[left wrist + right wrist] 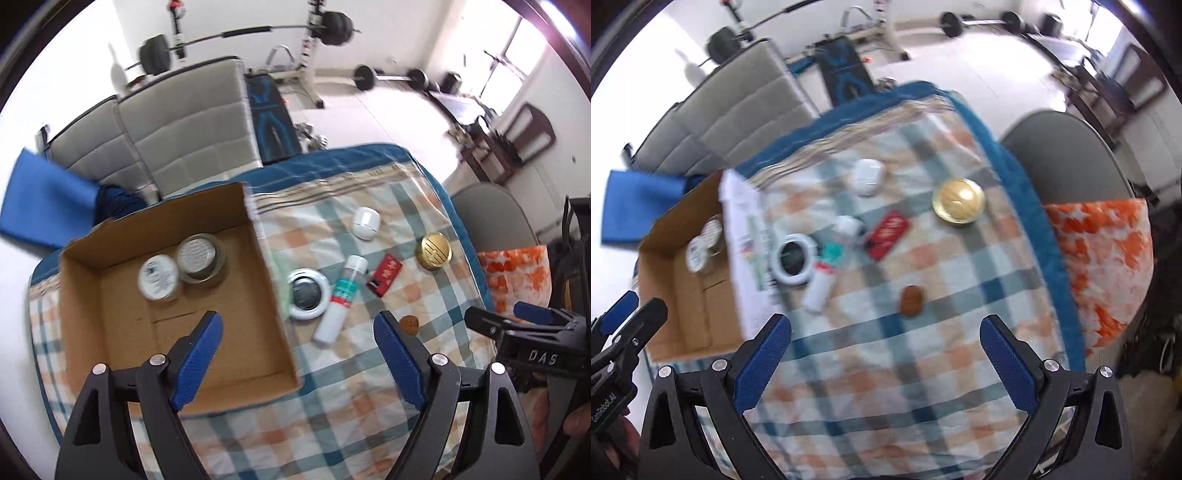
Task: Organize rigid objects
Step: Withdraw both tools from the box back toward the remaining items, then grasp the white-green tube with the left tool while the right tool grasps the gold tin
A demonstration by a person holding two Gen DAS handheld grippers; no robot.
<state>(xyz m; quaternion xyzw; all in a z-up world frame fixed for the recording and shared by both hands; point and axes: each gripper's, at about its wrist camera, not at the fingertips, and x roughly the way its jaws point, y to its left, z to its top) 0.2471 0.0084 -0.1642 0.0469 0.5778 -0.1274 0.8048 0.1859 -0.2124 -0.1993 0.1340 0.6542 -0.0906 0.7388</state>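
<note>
An open cardboard box (110,332) (679,317) sits on the left of the checked cloth and holds a white jar (158,277) and a roll of tape (201,258). On the cloth lie a white ring dish (308,293) (793,260), a white tube (341,299) (823,282), a red box (384,275) (888,234), a gold lid (433,251) (958,201), a white case (365,223) (867,177) and a small brown piece (410,325) (911,301). My left gripper (297,354) is open and empty above the box's right wall. My right gripper (886,360) is open and empty above the cloth, near the brown piece.
The table with the checked cloth (369,387) has a blue edge. A grey sofa (177,133) stands behind it, a grey chair (1067,158) with an orange patterned cushion (1104,266) to the right. Gym weights (332,26) stand at the back.
</note>
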